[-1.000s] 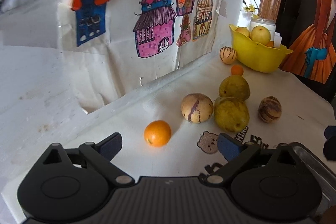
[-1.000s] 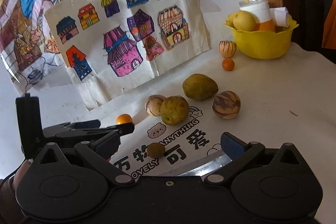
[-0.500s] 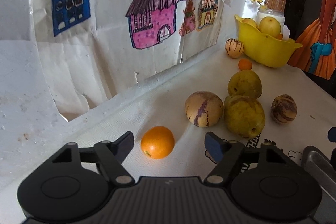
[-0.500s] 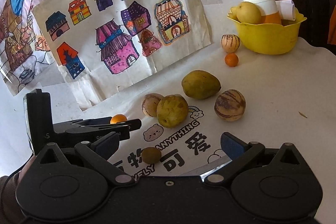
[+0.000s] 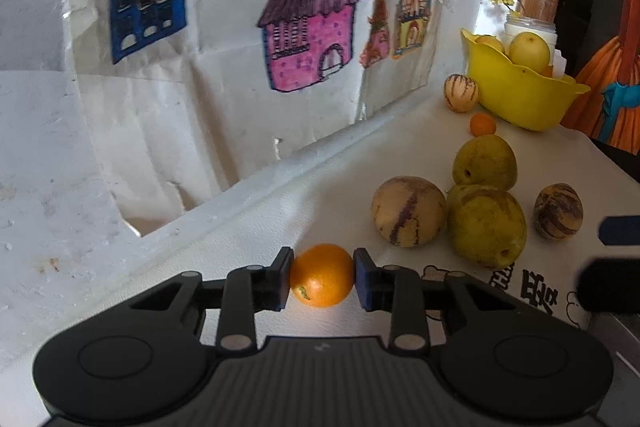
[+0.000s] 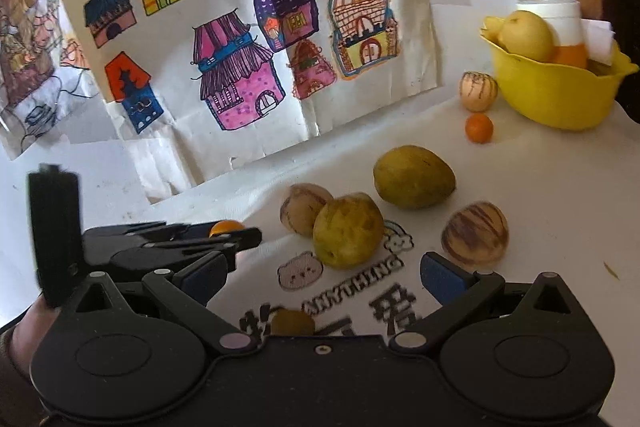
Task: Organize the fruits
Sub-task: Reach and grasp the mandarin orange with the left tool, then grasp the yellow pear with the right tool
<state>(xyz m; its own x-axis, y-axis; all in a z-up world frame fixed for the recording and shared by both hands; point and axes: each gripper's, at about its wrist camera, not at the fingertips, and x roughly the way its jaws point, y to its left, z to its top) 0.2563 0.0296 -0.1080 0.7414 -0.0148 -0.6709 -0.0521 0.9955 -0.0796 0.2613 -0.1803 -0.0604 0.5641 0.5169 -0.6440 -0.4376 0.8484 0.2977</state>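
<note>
Left tongs [image 5: 322, 277] closing w/ orange [image 5: 322, 275] btwn pads, touching.

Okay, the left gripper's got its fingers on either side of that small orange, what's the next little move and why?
Probably finish the squeeze, then lift straight up. The left gripper is closing, its pads already against both sides of the orange, which still sits on the white cloth. The yellow bowl, already holding fruit, looks like the likely destination.

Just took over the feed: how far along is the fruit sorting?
Early. Done: the yellow bowl already holds a few fruits. In hand: the left gripper is closing on an orange. Left: about seven fruits on the table, including another small orange. The right gripper is open, empty.
</note>
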